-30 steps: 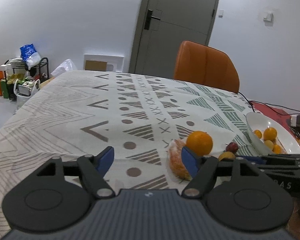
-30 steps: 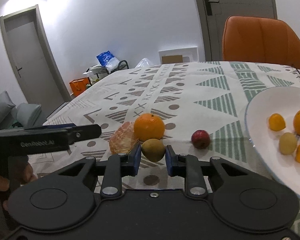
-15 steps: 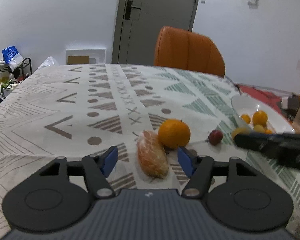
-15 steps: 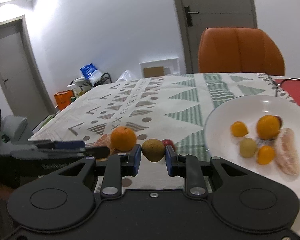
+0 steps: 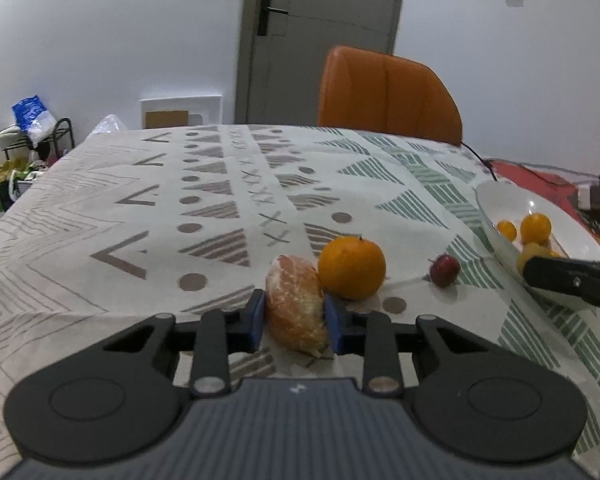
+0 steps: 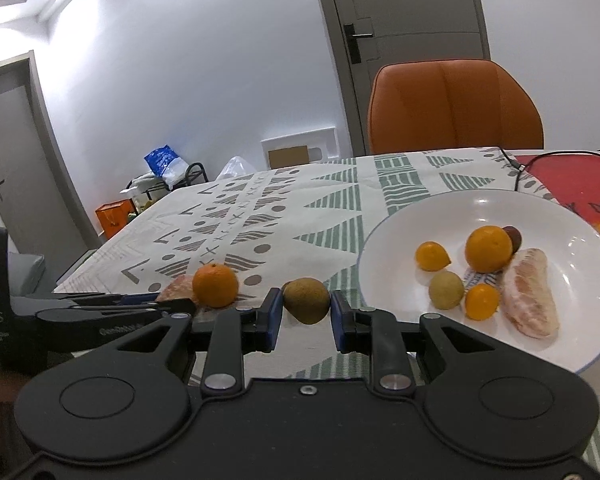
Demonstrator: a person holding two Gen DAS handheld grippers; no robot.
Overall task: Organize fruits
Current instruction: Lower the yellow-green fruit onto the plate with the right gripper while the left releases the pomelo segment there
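Between closing left fingers (image 5: pixel 255 316) — peeled segment (image 5: pixel 296 308), touching

Soft, even indoor light; ceiling glare upper left; fisheye-bent, dark-cornered edges.

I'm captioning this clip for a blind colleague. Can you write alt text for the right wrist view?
The right gripper holds a small brown-green fruit just left of a white plate of oranges, a yellow-green fruit and a peeled citrus segment. Further left, on the patterned tablecloth, an orange sits beside the left gripper; an orange chair stands behind.
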